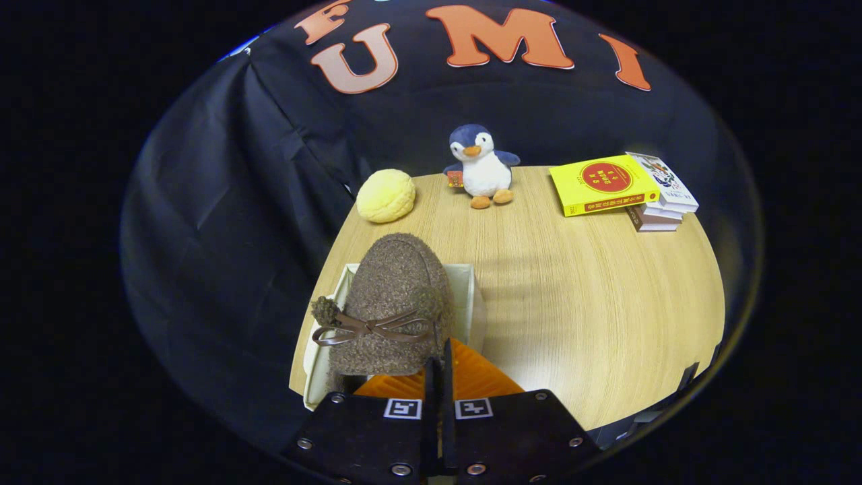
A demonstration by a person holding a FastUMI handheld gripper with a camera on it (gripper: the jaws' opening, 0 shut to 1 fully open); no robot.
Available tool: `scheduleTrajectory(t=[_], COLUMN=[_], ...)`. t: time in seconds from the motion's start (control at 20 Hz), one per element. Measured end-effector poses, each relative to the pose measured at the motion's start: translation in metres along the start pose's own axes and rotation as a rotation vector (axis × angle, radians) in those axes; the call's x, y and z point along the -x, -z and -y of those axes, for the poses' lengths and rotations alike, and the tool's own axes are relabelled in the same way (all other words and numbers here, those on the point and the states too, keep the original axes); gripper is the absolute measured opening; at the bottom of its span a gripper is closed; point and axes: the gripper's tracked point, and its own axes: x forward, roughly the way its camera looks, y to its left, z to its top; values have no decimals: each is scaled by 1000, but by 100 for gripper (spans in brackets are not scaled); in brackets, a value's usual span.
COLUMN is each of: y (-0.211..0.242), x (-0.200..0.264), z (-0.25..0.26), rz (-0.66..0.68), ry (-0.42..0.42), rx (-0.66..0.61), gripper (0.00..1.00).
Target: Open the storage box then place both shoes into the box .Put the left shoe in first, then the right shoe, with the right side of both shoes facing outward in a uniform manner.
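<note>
Closed tight, the gripper [439, 367] pinches the heel rim of a fuzzy brown bow-trimmed shoe [390, 303], hanging it over the open white storage box [471, 296]. That heel grip probably lets the toe go in first.

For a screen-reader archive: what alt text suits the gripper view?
The gripper, fingers closed together, holds a fuzzy brown shoe with a bow over an open white storage box on a wooden table. Beyond sit a yellow plush ball, toy penguin and stacked books.

Likely a staged booth — cloth wall [222, 202], wooden table [592, 303].
</note>
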Motion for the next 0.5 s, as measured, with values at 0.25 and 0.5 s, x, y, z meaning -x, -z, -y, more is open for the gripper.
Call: scheduleTrajectory(t=[0.25, 0.5], y=[23, 43], x=[-26, -35], z=[-12, -13], rz=[-66, -121], ry=[75, 103], rx=[41, 46], gripper=[4, 8])
